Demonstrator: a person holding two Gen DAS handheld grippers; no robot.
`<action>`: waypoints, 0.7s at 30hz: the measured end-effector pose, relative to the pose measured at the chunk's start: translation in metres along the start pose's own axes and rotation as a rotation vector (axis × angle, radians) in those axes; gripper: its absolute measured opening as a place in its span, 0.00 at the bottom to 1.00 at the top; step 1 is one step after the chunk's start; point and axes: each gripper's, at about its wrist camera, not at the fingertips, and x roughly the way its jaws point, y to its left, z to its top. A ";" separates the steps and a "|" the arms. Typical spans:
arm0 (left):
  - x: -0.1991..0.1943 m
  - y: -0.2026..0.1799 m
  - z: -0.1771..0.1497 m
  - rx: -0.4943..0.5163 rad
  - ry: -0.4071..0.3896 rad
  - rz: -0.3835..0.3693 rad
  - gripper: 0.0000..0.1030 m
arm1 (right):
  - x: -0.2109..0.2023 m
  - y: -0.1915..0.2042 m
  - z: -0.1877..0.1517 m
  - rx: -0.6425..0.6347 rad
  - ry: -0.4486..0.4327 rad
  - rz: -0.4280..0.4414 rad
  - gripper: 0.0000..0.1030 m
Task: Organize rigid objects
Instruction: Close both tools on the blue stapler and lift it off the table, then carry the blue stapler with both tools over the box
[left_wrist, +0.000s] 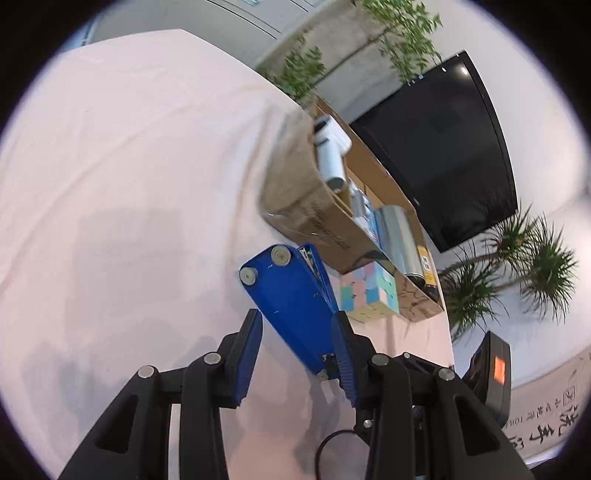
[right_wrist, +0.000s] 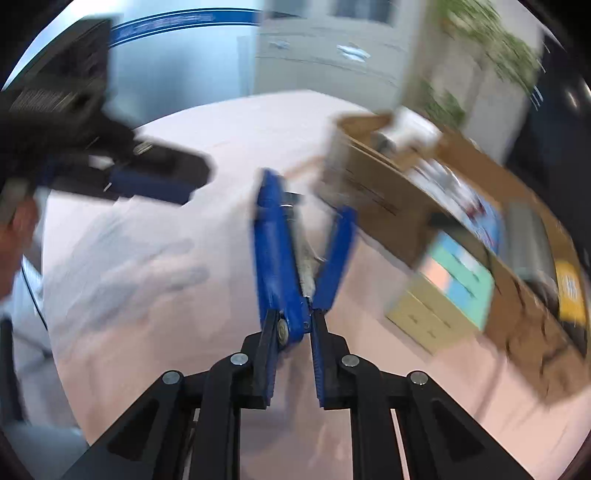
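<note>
Blue plastic fills both my views: a blue stapler (left_wrist: 291, 302), flipped so its underside and grey feet face the left camera. My left gripper (left_wrist: 299, 350) has its fingers parted around the stapler's hinge end; the right-hand pad touches it, but whether the other pad does I cannot tell. My right gripper (right_wrist: 293, 347) is closed down on the hinge end of the stapler (right_wrist: 280, 258), whose two arms are splayed apart in a V above the pink tablecloth (right_wrist: 155, 258). Just beyond, toward the far right edge of the table, stands a cardboard box (left_wrist: 314, 206) holding cylinders and cartons, with a pastel cube (left_wrist: 369, 291) touching its near side.
</note>
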 end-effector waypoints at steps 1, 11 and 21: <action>-0.003 0.004 -0.001 -0.010 -0.002 0.009 0.36 | 0.004 0.003 0.002 0.004 0.003 0.034 0.14; 0.011 0.017 -0.008 -0.048 0.029 0.018 0.36 | 0.046 -0.038 0.018 0.289 0.000 0.248 0.34; 0.024 0.008 -0.001 -0.024 0.027 -0.011 0.36 | 0.019 0.016 0.001 -0.232 -0.031 -0.323 0.28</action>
